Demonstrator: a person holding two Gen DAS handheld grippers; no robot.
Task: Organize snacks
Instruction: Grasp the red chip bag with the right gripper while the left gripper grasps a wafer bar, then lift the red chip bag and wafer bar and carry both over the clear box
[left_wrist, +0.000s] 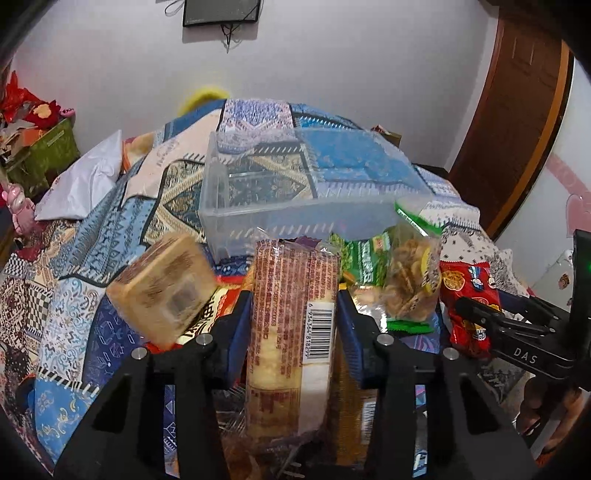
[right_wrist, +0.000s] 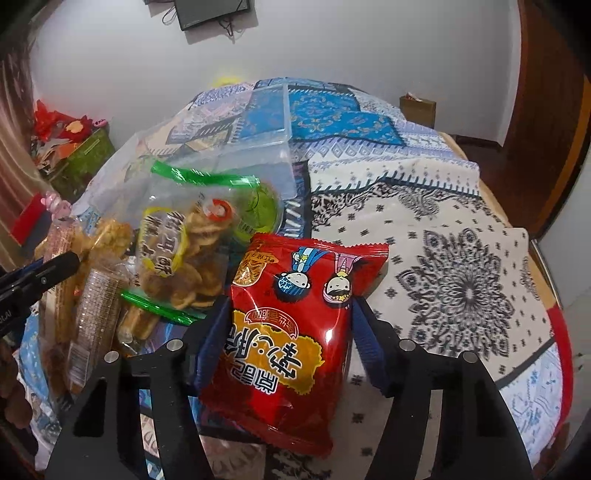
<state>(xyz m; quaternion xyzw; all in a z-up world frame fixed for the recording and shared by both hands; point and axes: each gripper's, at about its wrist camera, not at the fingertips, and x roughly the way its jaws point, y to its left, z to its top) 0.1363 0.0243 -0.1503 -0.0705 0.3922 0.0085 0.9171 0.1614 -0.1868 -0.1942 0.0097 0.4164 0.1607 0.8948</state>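
My left gripper (left_wrist: 293, 310) is shut on a long clear pack of crackers (left_wrist: 291, 332) with a barcode, held upright. A blurred tan biscuit pack (left_wrist: 164, 291) is just left of it, tilted. My right gripper (right_wrist: 290, 321) is shut on a red snack bag (right_wrist: 291, 332) with cartoon faces; it also shows in the left wrist view (left_wrist: 467, 295). A clear plastic bin (left_wrist: 306, 184) stands beyond the snack pile on the patterned bedspread (right_wrist: 461, 266); its corner shows in the right wrist view (right_wrist: 258, 122). A zip bag of chips (right_wrist: 184, 251) lies left of the red bag.
A green snack packet (left_wrist: 364, 258) lies by the zip bag of chips (left_wrist: 410, 277). More cracker packs (right_wrist: 92, 306) lie at the left. A white bag (left_wrist: 85, 184) and a green box (left_wrist: 48, 155) are at the far left. A wooden door (left_wrist: 517, 110) is at the right.
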